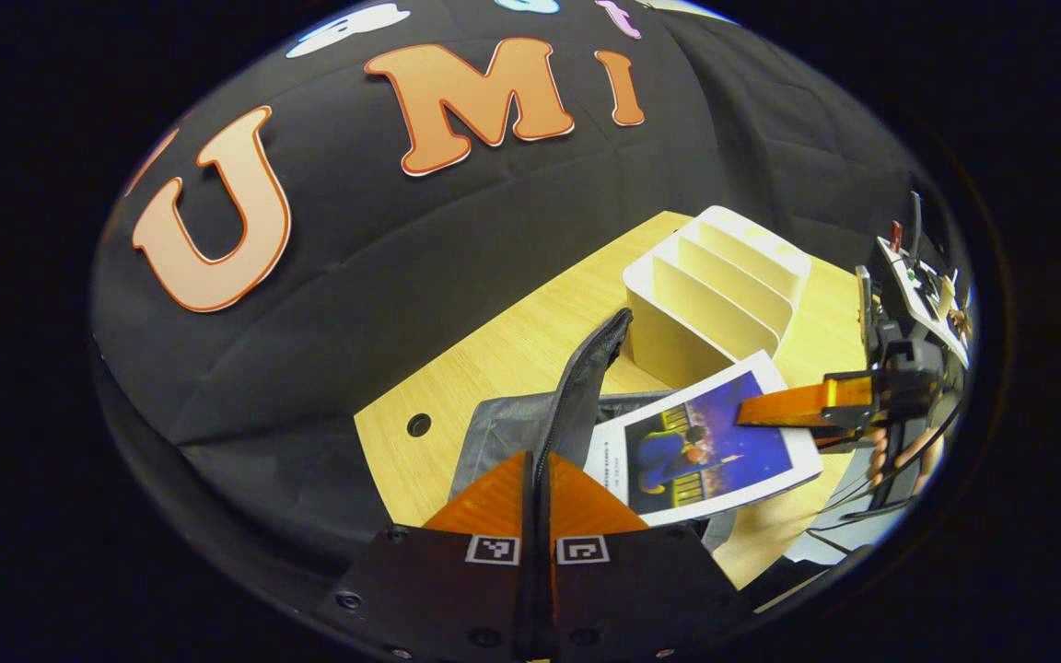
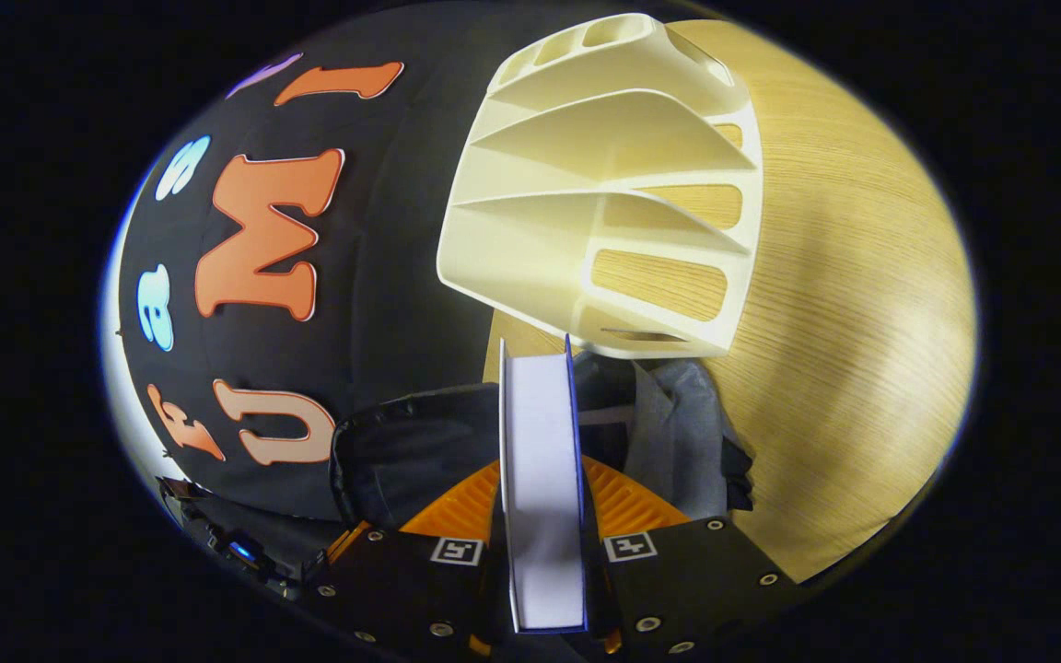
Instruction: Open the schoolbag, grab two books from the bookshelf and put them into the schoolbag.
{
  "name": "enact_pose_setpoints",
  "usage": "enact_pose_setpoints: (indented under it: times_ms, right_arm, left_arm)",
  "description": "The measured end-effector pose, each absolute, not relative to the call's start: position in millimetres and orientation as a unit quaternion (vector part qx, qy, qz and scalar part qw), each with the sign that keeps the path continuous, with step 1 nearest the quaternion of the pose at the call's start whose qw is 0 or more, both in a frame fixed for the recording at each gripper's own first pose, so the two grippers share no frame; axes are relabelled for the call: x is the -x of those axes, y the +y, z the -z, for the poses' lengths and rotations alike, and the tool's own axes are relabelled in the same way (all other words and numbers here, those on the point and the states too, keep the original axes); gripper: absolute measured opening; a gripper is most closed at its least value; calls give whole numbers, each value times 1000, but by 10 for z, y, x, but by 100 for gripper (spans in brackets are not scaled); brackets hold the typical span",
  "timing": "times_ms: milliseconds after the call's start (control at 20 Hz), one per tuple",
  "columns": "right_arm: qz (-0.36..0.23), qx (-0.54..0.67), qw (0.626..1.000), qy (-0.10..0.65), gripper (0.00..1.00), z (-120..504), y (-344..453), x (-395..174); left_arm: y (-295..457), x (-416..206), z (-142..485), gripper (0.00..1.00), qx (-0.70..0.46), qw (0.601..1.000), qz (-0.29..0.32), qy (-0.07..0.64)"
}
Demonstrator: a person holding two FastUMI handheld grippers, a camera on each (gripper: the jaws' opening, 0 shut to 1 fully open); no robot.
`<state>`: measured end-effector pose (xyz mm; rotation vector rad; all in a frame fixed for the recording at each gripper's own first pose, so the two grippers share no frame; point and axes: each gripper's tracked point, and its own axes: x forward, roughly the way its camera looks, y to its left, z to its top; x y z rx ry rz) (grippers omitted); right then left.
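The grey and black schoolbag [image 1: 503, 428] lies on the wooden table. My left gripper [image 1: 538, 479] is shut on its black zip edge [image 1: 590, 368], which stands up from between the fingers. A book with a blue picture cover [image 1: 678, 451] hangs tilted over the bag's opening, with my right gripper [image 1: 770, 424] shut on its right side. In the right gripper view the same book [image 2: 540, 433] shows edge-on between my right gripper's [image 2: 542, 470] fingers, above the schoolbag [image 2: 402, 460]. The white bookshelf [image 1: 715, 295] stands just behind the bag, its slots showing no books.
The wooden table [image 1: 512, 341] has a round cable hole [image 1: 418, 424] near its left edge. The black cloth wall rises close behind the table. In the right gripper view the bookshelf [image 2: 613, 184] is near, with bare tabletop [image 2: 844, 322] to its right. A hand [image 1: 899, 451] holds the right gripper.
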<state>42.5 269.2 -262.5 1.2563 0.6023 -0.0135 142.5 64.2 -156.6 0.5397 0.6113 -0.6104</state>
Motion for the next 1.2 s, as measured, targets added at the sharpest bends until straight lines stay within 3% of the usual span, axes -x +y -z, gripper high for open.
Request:
enact_pose_setpoints:
  times_ms: [250,700,800,900,950,1200]
  right_arm:
    - [3,-578,778,246,33,2697,2960,-705]
    - [30,-565,785,253,34,2882,3190,-899]
    - [45,-548,788,277,37,2957,3226,-871]
    - [70,-527,785,318,47,3085,3257,-795]
    - [82,-517,782,337,57,3129,3249,-743]
    - [97,-441,801,392,74,3085,3178,-479]
  left_arm:
    - [522,-1414,1466,0,-270,871,303,276]
    - [375,-1322,1400,1,-275,869,318,262]
    - [413,-1343,1414,1,-268,871,315,264]
    - [460,-1327,1465,1,-256,874,314,270]
    - [476,-1321,1481,1,-247,875,315,274]
    - [595,-1289,1577,0,-201,885,307,286]
